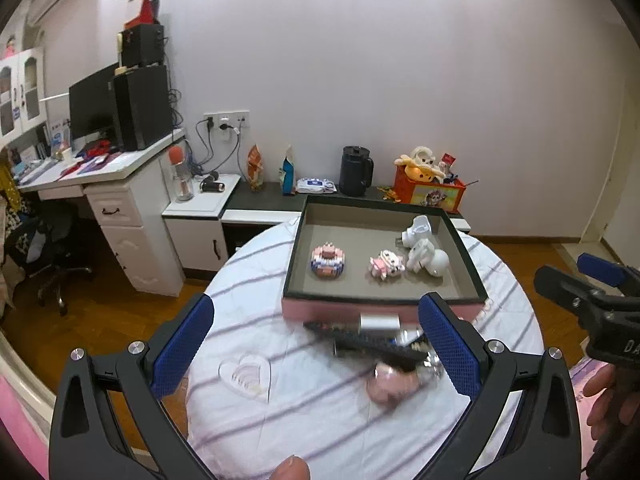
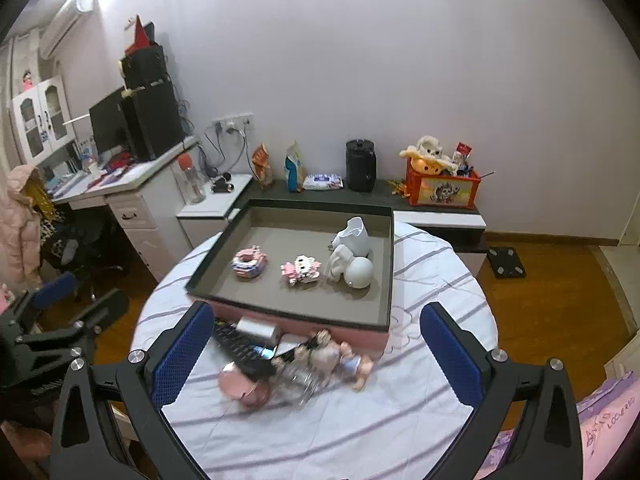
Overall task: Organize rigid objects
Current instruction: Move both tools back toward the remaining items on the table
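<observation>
A shallow box with pink sides and a dark rim sits on the round striped table. Inside it are a block cake, a pink block figure and white toys. In front of the box lie a black remote, a silver case, a pink round item, keys and a small doll. My left gripper and right gripper hang open above this pile, holding nothing.
Behind the table, a low dark-topped cabinet carries a black kettle, snack bags, wipes and an orange crate of plush toys. A desk with a monitor and an office chair stand left. A scale lies on the floor.
</observation>
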Demonstrator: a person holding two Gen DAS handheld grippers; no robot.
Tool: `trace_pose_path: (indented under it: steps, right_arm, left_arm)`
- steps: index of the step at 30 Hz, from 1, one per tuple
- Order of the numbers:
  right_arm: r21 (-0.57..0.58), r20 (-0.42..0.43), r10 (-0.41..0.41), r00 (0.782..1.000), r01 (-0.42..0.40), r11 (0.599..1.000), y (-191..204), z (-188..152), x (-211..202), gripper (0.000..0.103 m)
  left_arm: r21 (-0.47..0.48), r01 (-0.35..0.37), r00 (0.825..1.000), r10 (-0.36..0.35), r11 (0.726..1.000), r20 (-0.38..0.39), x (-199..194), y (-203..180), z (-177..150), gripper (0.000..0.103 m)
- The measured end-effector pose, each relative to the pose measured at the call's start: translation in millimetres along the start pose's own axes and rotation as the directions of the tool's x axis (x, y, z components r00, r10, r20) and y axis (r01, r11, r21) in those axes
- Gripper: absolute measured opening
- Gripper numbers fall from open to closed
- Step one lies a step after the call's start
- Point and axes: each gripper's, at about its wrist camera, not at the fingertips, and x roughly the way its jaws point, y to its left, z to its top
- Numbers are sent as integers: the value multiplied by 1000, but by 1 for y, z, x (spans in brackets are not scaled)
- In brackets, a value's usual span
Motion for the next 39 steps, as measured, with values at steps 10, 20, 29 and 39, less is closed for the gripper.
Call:
trace_pose_path:
  steps: [10, 20, 29, 39]
  right_arm:
    - [8, 15, 7, 1000, -7, 1000, 6, -54, -42, 103]
    - [67, -53, 3, 999, 1, 998, -9, -89, -31, 103]
    - [71, -72, -5, 997, 11, 997, -14, -92, -21, 103]
    - [99, -124, -32, 992, 44, 994, -33, -97, 3, 103]
  left_arm:
    - [6, -7, 1000, 7, 1000, 20, -37, 0, -57, 103]
    - [-21, 1, 1000, -1, 1000, -26, -32, 6, -82, 103]
    - [25, 41, 998, -39, 999, -55, -10, -12, -85, 103]
    - [84, 77, 982, -61, 993, -178, 72, -49, -100, 103]
